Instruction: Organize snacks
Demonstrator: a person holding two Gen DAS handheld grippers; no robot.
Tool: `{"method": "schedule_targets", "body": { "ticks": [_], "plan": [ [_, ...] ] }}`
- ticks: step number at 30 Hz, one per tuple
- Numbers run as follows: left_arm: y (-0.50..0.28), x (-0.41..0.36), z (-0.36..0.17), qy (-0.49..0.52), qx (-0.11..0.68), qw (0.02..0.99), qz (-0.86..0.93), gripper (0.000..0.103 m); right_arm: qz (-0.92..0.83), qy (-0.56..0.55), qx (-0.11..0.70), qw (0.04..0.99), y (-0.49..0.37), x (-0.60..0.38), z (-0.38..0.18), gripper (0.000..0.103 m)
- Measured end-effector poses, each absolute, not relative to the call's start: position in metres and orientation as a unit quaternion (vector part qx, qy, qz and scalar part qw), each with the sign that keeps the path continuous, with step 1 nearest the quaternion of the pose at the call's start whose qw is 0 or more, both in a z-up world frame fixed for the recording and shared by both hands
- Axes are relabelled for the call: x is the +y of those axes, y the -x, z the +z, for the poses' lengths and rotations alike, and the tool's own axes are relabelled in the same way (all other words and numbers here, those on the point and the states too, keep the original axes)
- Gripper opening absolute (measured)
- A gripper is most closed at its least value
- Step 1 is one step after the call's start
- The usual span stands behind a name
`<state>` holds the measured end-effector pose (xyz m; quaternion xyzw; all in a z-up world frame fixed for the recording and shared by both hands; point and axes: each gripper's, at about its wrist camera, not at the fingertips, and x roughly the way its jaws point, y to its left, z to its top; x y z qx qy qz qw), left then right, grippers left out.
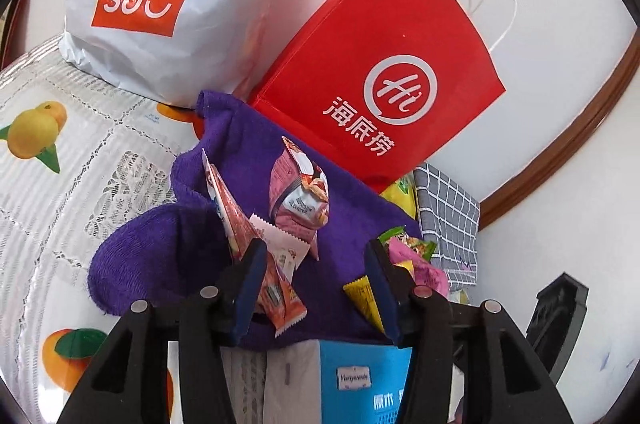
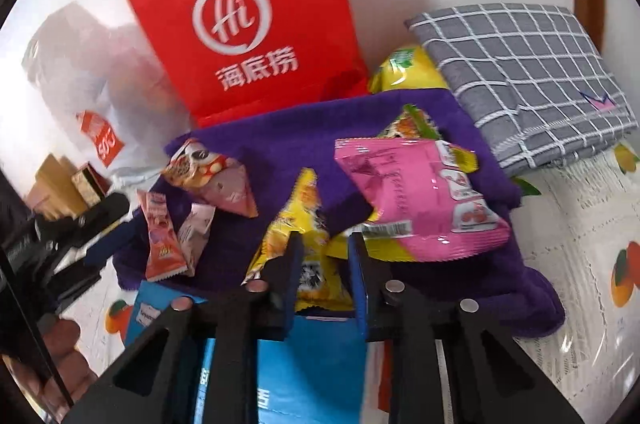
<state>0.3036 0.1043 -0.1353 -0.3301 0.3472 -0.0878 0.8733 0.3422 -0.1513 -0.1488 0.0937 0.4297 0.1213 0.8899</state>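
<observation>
Snacks on purple towel (image 2: 460, 288); both grippers angled down over it.
Right gripper (image 2: 324, 244) clenched on yellow packet (image 2: 298, 224), near centre; left gripper (image 1: 316, 248) released, red packet (image 1: 276, 288) beside its left finger.

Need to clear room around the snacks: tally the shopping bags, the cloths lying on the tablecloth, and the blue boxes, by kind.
Shopping bags: 2, a white bag and a red bag
Cloths: 2, a purple towel and a grey checked cloth
Blue boxes: 1, the blue box
Total: 5

Fuzzy purple towel (image 1: 256, 144), glossy packets (image 2: 420, 200)
</observation>
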Motion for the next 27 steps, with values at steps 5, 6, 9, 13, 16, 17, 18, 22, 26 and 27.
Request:
{"method": "schedule_targets", "body": {
  "ticks": [5,6,9,13,16,17,18,22,26,27],
  "plan": [
    [-0.3,0.105,-0.134,0.324,0.35,0.874,-0.09,0.051,0.128,-0.11,0.419,0.892,-0.339,-0.159,-0.144,0.024],
    [-0.301,0.105,-0.135,0.324,0.355,0.873,-0.091,0.051,0.133,-0.109,0.418,0.892,-0.338,-0.157,-0.143,0.024],
    [-0.302,0.105,-0.136,0.323,0.363,0.869,-0.093,0.051,0.143,-0.098,0.409,0.896,-0.334,-0.152,-0.138,0.032],
    [-0.301,0.104,-0.138,0.321,0.368,0.867,-0.096,0.053,0.148,-0.093,0.387,0.905,-0.327,-0.152,-0.128,0.04],
    [-0.3,0.101,-0.135,0.314,0.368,0.869,-0.101,0.055,0.15,-0.1,0.375,0.909,-0.323,-0.156,-0.119,0.044],
    [-0.299,0.101,-0.134,0.313,0.367,0.869,-0.104,0.057,0.152,-0.104,0.374,0.909,-0.321,-0.158,-0.117,0.044],
    [-0.299,0.1,-0.133,0.315,0.366,0.869,-0.109,0.059,0.157,-0.107,0.374,0.908,-0.319,-0.158,-0.114,0.044],
    [-0.296,0.098,-0.129,0.309,0.363,0.871,-0.117,0.061,0.156,-0.101,0.378,0.907,-0.299,-0.162,-0.103,0.044],
    [-0.294,0.097,-0.124,0.314,0.357,0.87,-0.128,0.062,0.16,-0.091,0.39,0.902,-0.261,-0.164,-0.099,0.05],
    [-0.292,0.097,-0.122,0.313,0.355,0.872,-0.128,0.063,0.158,-0.087,0.391,0.902,-0.252,-0.164,-0.1,0.051]
  ]
}}
